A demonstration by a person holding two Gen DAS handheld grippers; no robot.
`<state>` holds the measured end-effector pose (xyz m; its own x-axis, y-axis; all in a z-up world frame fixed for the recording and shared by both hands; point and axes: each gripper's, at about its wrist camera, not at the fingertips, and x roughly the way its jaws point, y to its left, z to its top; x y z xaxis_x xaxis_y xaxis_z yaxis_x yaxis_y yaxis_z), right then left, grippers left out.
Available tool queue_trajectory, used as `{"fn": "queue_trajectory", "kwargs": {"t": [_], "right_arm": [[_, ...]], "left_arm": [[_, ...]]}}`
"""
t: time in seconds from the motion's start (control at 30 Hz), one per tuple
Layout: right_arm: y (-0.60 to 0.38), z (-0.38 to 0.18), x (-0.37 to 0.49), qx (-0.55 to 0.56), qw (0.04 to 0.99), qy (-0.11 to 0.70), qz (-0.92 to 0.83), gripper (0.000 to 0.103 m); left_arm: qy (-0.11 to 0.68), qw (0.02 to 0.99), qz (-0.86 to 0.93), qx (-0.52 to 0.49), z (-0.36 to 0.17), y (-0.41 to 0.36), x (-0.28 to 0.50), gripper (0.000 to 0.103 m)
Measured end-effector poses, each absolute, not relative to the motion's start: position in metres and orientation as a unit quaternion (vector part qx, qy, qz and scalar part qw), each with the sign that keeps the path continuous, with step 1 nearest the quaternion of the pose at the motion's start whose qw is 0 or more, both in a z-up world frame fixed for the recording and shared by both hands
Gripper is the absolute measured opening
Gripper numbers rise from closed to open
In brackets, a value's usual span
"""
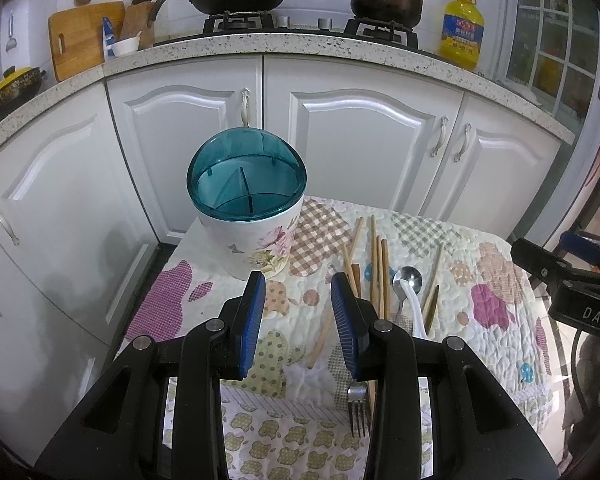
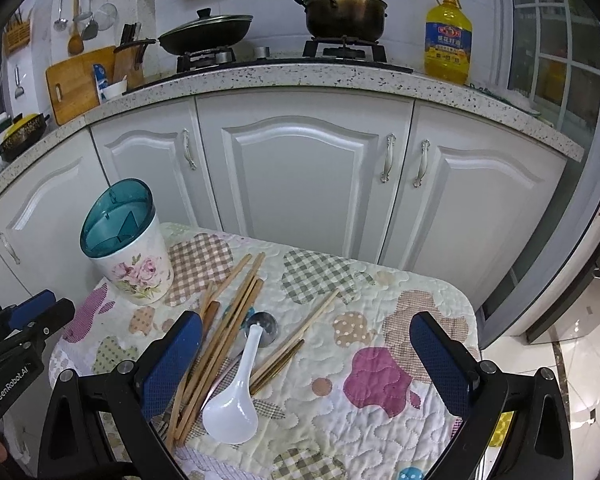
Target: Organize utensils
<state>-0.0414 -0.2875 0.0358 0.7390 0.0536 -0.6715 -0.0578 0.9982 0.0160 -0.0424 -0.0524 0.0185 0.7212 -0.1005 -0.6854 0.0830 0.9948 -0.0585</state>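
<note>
A small table covered by a quilted patchwork cloth in cream, pink and checked patches is standing in front of white kitchen cabinets. On the cloth's far left corner a white ceramic utensil holder printed with pink roses, fitted with a teal translucent plastic insert divided into compartments, is standing upright with nothing showing inside it.

The utensils are lying loose on the cloth to the right of the holder. A bundle of light wooden chopsticks is sprawling diagonally, with one single chopstick lying slightly apart further right. A white plastic soup spoon is resting across the near end of the pile, its handle reaching up over a steel spoon. A pair of dark brown chopsticks is lying just beside the white spoon. In the left wrist view a steel fork is showing, tines toward the camera, partly hidden behind the gripper's right finger.

The left gripper is hovering above the cloth between the holder and the pile, its blue-padded jaws standing apart with nothing between them. The right gripper is hanging over the pile, jaws spread wide, pinching nothing
</note>
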Motion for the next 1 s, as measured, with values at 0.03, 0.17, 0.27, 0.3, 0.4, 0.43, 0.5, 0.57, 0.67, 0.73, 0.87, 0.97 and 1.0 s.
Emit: {"fn": "queue_trajectory", "kwargs": {"t": [0.03,0.17,0.27,0.3,0.4,0.43,0.5,0.57,0.67,0.73,0.87,0.97,1.0], "right_arm": [[-0.2874,0.0358,-0.0414,-0.003,0.933,0.360,0.030,0.103],[-0.2870,0.0346,-0.0416,-0.001,0.932,0.361,0.034,0.103],[-0.2883,0.0343,-0.0434,0.010,0.934,0.354,0.042,0.103],[-0.2896,0.0343,-0.0442,0.017,0.935,0.351,0.046,0.103],[-0.2911,0.0337,-0.0446,0.022,0.935,0.352,0.045,0.103],[-0.2906,0.0341,-0.0444,0.020,0.935,0.352,0.044,0.103],[-0.2905,0.0345,-0.0447,0.019,0.935,0.351,0.043,0.103],[-0.2919,0.0347,-0.0446,0.025,0.935,0.351,0.046,0.103],[-0.2940,0.0328,-0.0426,0.032,0.932,0.358,0.050,0.103],[-0.2950,0.0313,-0.0419,0.033,0.931,0.361,0.049,0.103],[-0.2938,0.0296,-0.0415,0.026,0.929,0.366,0.050,0.103],[-0.2930,0.0286,-0.0415,0.022,0.928,0.369,0.049,0.103],[-0.2926,0.0280,-0.0417,0.020,0.928,0.369,0.048,0.103]], "left_arm": [[0.369,0.928,-0.049,-0.012,0.0185,-0.0522,-0.0424,0.033],[0.368,0.928,-0.047,-0.014,0.0190,-0.0524,-0.0420,0.033],[0.367,0.929,-0.047,-0.016,0.0197,-0.0518,-0.0426,0.033],[0.366,0.929,-0.047,-0.016,0.0198,-0.0518,-0.0429,0.033],[0.364,0.930,-0.047,-0.017,0.0208,-0.0521,-0.0435,0.033],[0.363,0.930,-0.046,-0.018,0.0210,-0.0517,-0.0437,0.033],[0.362,0.931,-0.046,-0.019,0.0219,-0.0513,-0.0437,0.033],[0.362,0.931,-0.045,-0.020,0.0221,-0.0516,-0.0440,0.033],[0.361,0.931,-0.046,-0.019,0.0222,-0.0513,-0.0440,0.033],[0.362,0.931,-0.045,-0.020,0.0222,-0.0515,-0.0438,0.033],[0.363,0.930,-0.045,-0.023,0.0229,-0.0517,-0.0434,0.033],[0.364,0.930,-0.043,-0.023,0.0227,-0.0509,-0.0424,0.033],[0.364,0.930,-0.043,-0.023,0.0223,-0.0503,-0.0413,0.033]]}}
